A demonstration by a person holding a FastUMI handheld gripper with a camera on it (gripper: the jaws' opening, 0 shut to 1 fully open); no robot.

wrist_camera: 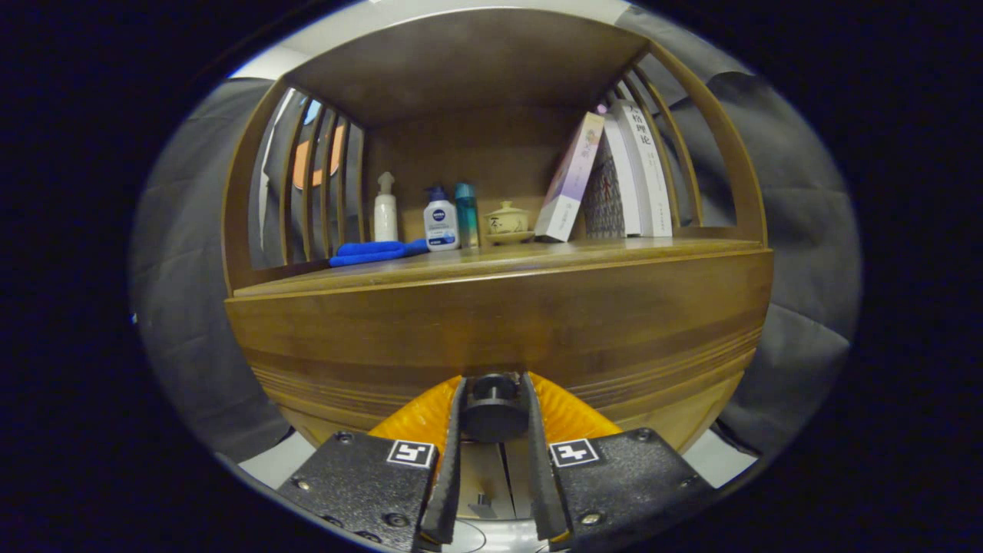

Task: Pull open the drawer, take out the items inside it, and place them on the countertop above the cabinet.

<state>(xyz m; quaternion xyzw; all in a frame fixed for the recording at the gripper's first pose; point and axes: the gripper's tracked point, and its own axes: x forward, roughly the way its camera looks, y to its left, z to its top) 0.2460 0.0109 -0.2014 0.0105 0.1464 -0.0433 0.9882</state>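
**Knob grabbed, drawer not open yet**

Early days here, by the look of it. Gripper (494,399) clenched on the dark round drawer knob (493,411), one black finger (451,445) pressed against each side of it, orange finger backs flaring out behind. Knob sitting right between the jaws, drawer front (499,330) directly beyond them and apparently flush with the wooden cabinet, so probably no pull made yet. Hard to be sure though, with the fisheye bending everything.

Still left, going by the task: pull the drawer out, fish out whatever sits inside, set it all on the countertop (537,257) just above and beyond the jaws.

Countertop already fairly busy further back: blue cloth (372,251) off to the left of the jaws, then a white pump bottle (385,209), a white bottle with a blue cap (441,220), a teal bottle (466,213), a small lidded cup (506,220), and some leaning books (607,177) to the right. Bare wood along the front edge, so room to drop stuff there, probably.

Hidden bits: drawer contents completely out of sight, no clue how many items or what kind. Lower part of the drawer front blocked by the gripper body. Any gap around the drawer too hard to make out.
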